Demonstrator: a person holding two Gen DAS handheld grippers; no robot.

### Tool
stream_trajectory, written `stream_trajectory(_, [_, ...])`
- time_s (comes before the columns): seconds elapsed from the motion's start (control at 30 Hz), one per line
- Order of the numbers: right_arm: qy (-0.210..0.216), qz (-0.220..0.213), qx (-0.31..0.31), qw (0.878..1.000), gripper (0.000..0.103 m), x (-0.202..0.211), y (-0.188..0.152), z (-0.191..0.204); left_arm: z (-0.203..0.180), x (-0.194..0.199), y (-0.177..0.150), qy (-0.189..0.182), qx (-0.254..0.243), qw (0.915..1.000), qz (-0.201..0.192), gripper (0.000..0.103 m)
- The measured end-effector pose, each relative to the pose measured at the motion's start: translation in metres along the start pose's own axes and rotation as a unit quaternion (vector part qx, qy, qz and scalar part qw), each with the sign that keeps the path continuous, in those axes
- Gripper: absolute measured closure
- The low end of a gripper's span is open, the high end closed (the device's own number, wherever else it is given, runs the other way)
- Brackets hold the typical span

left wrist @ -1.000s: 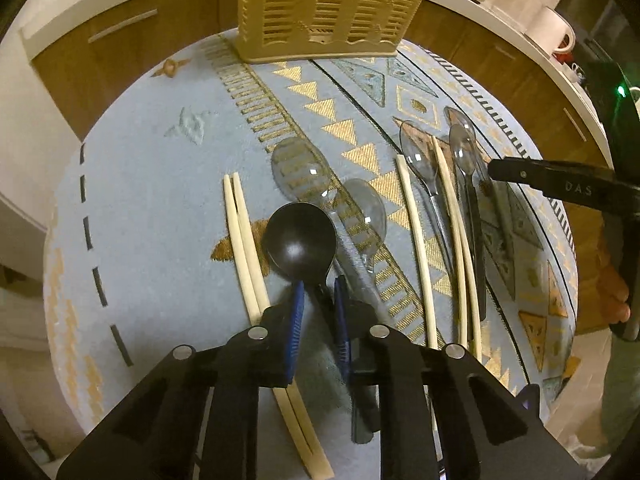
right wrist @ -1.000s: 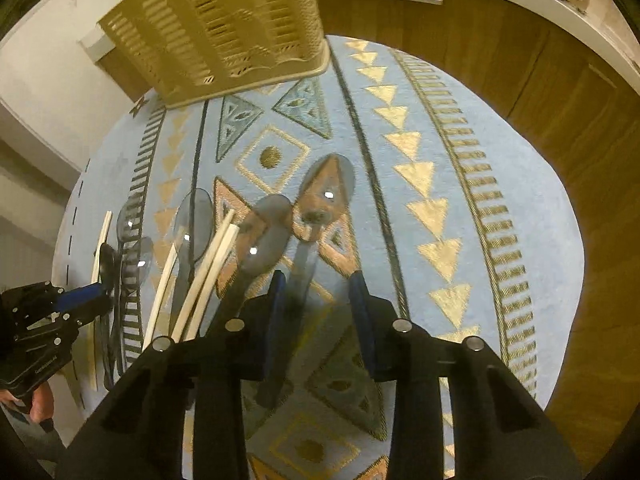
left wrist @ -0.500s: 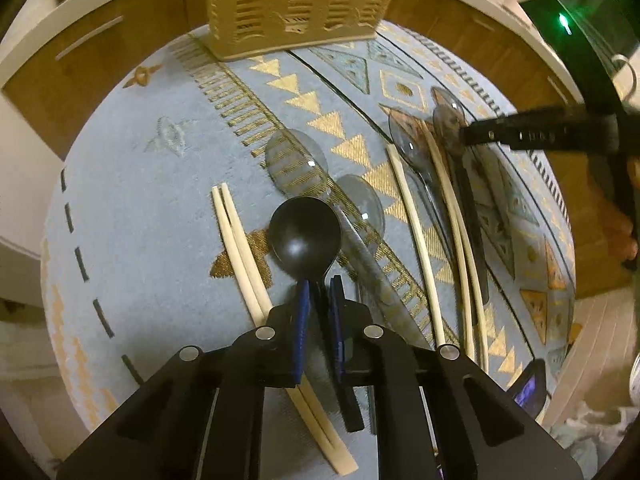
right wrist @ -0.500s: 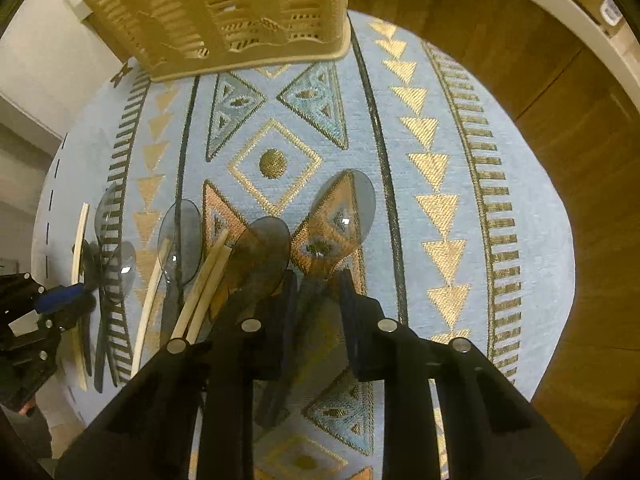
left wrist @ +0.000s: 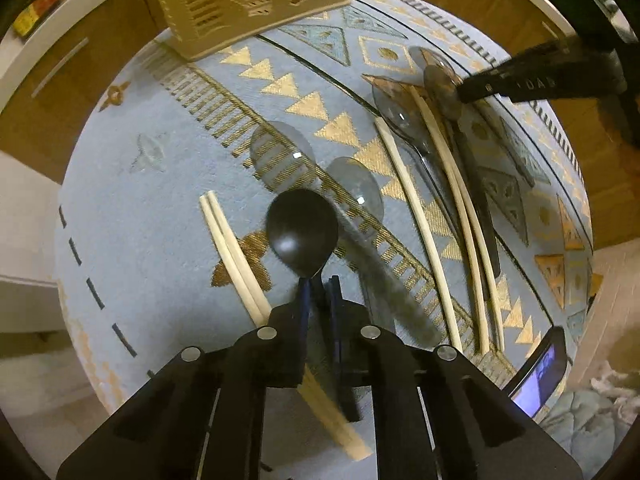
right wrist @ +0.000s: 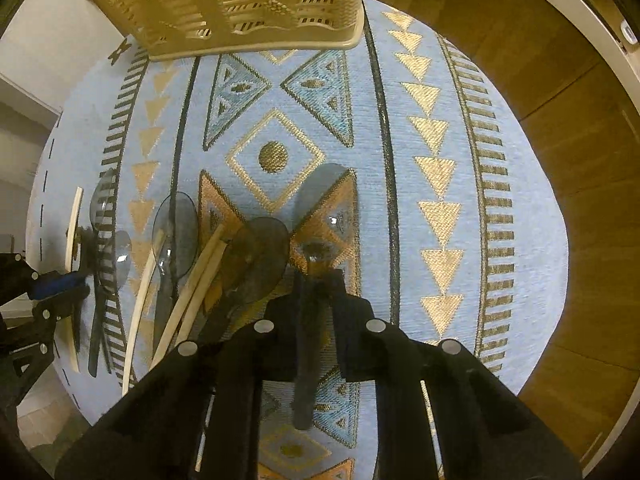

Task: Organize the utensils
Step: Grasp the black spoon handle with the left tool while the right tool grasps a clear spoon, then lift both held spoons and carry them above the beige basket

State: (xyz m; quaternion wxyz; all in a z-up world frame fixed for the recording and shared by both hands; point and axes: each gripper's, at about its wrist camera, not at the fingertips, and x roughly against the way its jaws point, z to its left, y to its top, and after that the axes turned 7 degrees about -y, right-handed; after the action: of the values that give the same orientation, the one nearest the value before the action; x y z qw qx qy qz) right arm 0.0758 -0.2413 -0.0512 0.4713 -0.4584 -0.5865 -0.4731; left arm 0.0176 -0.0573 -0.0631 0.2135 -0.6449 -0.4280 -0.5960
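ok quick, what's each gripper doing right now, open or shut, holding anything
Left gripper: shut on the black spoon, gripping its handle.
Right gripper: shut on the handle of the clear smoky spoon.

black spoon (left wrist: pixel 302 230): clamped, lifted | smoky spoon (right wrist: pixel 326 204): clamped | chopsticks (left wrist: pixel 236 256): flat

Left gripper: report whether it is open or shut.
Shut. The left gripper has its blue-padded fingers closed on the neck of the black plastic spoon, with no gap visible beside the handle.
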Motion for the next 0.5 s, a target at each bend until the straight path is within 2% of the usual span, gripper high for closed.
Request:
stream_trajectory(0.23, [0.017,-0.037,-0.011,0.999,0.093,0.008,-0.020,-0.013,0.012,0.023,-0.009,-0.041,0.042,0.9951,-0.079,0.098])
stream_trajectory(0.5, [0.044,-0.109,-0.025,0.993,0.093,0.039,-0.046,-0.027,0.000,0.049,-0.010,-0.057,0.052,0.9850,-0.155,0.098])
